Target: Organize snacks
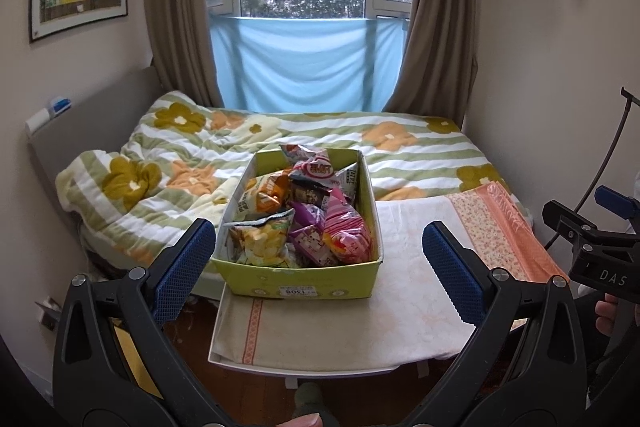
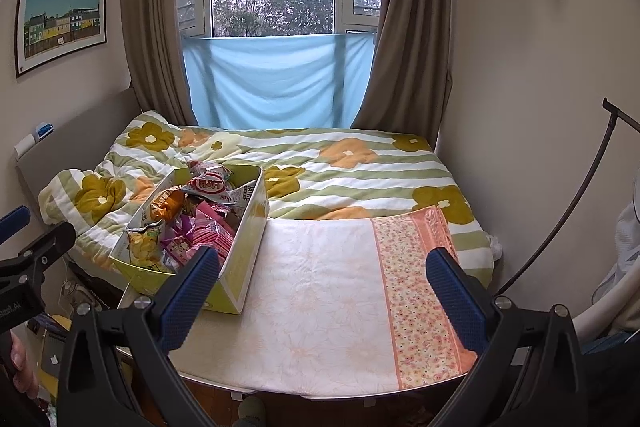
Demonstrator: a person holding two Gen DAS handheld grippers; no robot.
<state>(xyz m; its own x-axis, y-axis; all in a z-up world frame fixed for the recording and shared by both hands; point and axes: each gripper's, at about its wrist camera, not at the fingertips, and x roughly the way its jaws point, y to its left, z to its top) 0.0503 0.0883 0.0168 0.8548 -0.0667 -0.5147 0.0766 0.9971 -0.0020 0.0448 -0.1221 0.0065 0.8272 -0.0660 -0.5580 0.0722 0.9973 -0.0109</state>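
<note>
Box (image 1: 298,277): yellow-green, on the counter's (image 1: 400,315) left part, packed with snack bags (image 1: 304,211).
Left tool (image 1: 320,267): spread wide, holding nothing, framing the box from in front.
Right tool (image 2: 322,285): spread wide, holding nothing, over bare cloth (image 2: 328,291) to the right of the box.
Left view only: box label, chip bag (image 1: 264,241) at the front, right tool at the right edge.
Right view only: box's right wall (image 2: 244,251), more of the floral strip (image 2: 420,303).
Bed (image 2: 340,167): behind the counter, flowered quilt.
</note>
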